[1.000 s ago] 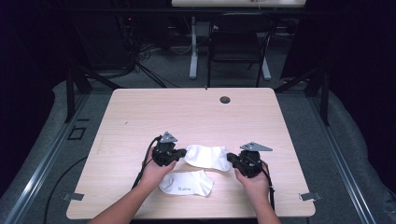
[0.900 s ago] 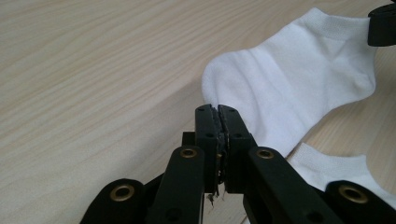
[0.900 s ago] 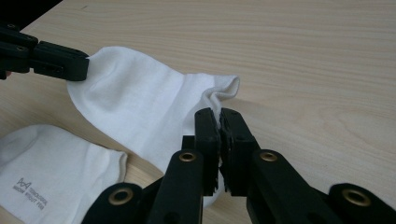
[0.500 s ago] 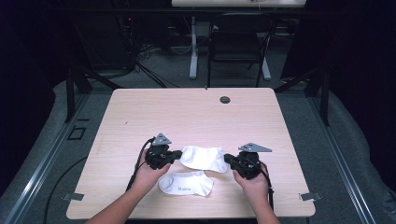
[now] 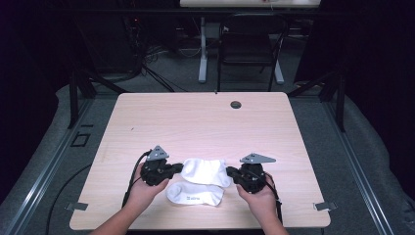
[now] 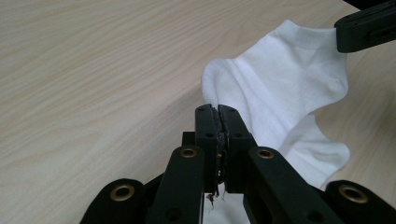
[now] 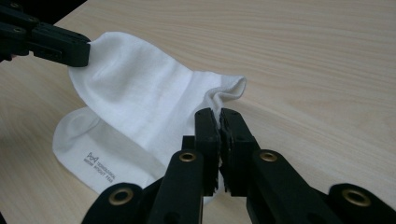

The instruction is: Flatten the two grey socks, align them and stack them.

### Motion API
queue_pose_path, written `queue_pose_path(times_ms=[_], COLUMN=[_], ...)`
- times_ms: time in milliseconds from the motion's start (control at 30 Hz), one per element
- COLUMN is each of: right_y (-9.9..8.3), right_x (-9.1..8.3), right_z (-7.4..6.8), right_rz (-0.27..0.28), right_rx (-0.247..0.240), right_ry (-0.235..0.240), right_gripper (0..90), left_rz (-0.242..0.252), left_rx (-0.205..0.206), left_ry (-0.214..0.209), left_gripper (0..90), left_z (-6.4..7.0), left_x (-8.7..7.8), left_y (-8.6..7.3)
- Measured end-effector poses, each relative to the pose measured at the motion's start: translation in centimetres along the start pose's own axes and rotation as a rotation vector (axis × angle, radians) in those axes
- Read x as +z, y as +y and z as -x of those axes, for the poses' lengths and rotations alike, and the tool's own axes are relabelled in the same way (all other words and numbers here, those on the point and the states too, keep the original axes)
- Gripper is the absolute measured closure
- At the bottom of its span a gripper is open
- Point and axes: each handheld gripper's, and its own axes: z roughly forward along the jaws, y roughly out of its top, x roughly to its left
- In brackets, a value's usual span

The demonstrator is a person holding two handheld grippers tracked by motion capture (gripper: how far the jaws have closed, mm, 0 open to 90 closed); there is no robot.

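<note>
The upper sock point(image 5: 204, 171) hangs stretched between your left gripper point(image 5: 177, 169) and right gripper point(image 5: 230, 172), both clamped on it; next lay it squarely over the lower sock point(image 5: 195, 194).

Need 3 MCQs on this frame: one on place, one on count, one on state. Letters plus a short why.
1. Where does the lower sock lie relative to the held sock?
A. nearer the person, partly under it
B. at the far table edge
C. on the floor

2. How many white socks are on the table?
A. one
B. two
C. four

3. How do the jaws of the left gripper stand?
A. wide open above the cloth
B. shut on the held sock's edge
C. shut on a cable

Answers:
1 A: the high view shows it just below the held sock, overlapped by it.
2 B: two white socks show.
3 B: the left gripper view shows the jaws pressed together with cloth between them; the right gripper pinches the other end.
</note>
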Motion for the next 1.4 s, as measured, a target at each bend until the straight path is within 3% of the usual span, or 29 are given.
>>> queue_pose_path(times_ms=[167, 433, 700, 1100, 1400], right_y=[-0.1, -0.9, -1.8, -2.6, -2.9], right_x=[-0.2, -0.7, -0.8, 0.3, 1.1], right_z=[-0.9, -1.9, -2.7, -2.9, -2.7], right_rz=[-0.020, -0.036, -0.032, -0.037, -0.053], right_rx=[-0.031, -0.038, -0.049, -0.051, -0.051], right_ry=[0.004, 0.024, 0.035, 0.053, 0.053], right_gripper=[86.5, 86.5, 86.5, 86.5, 86.5], left_rz=[-0.002, -0.004, -0.017, -0.043, -0.066], left_rx=[0.001, -0.030, -0.017, -0.045, -0.036], left_ry=[-0.006, -0.011, -0.003, 0.001, 0.006], left_gripper=[87.8, 87.8, 87.8, 87.8, 87.8], left_z=[0.1, 0.5, 1.2, 0.6, 0.6], left_x=[-0.8, -1.7, -2.1, -2.6, -2.0], left_y=[-0.7, -2.4, -3.9, -5.4, -5.9])
